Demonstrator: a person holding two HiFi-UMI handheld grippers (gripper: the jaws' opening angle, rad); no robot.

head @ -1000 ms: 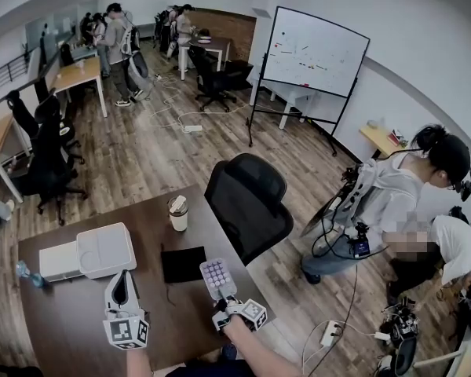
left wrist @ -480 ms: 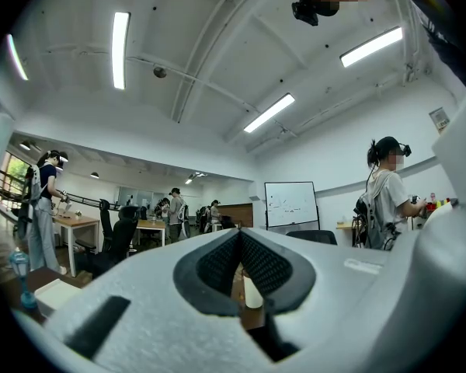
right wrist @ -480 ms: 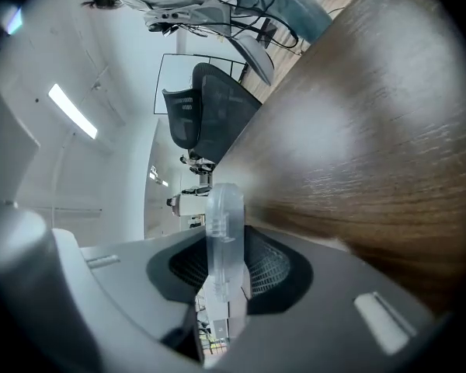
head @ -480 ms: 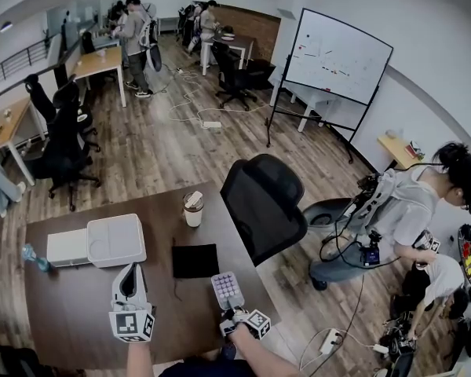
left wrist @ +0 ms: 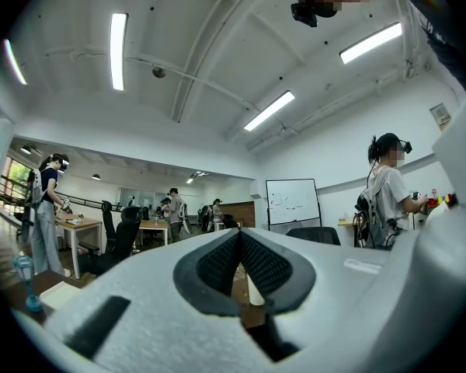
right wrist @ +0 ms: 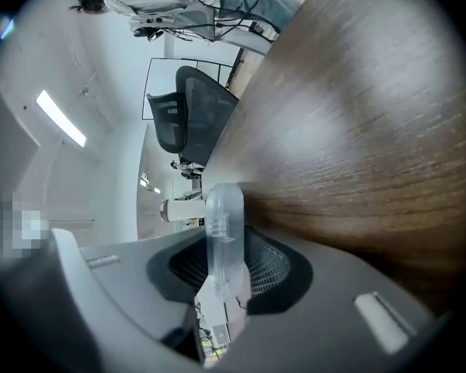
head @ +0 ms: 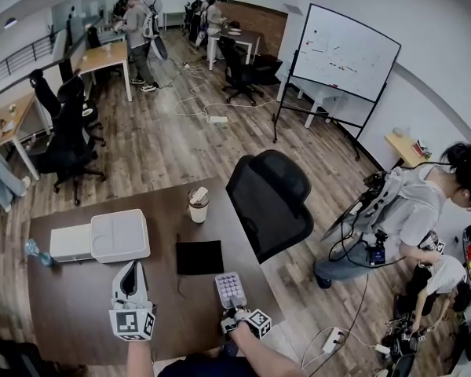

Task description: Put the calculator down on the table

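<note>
Calculator (head: 229,290) is seen in the head view clamped in the right tool (head: 237,312), low at the desk (head: 71,312), just beside a black pad (head: 199,257). In the left gripper view, the left tool (left wrist: 239,264) is seen pinched closed, empty. In the right gripper view, the calculator is gripped edge-on, with desk wood close by.

Bright ceiling strip lights (left wrist: 118,51); strong fisheye distortion, dark corners.

Paper cup (head: 198,206) beyond black pad (head: 199,257), white box (head: 119,235) left, 1 office chair (head: 271,203)
</note>
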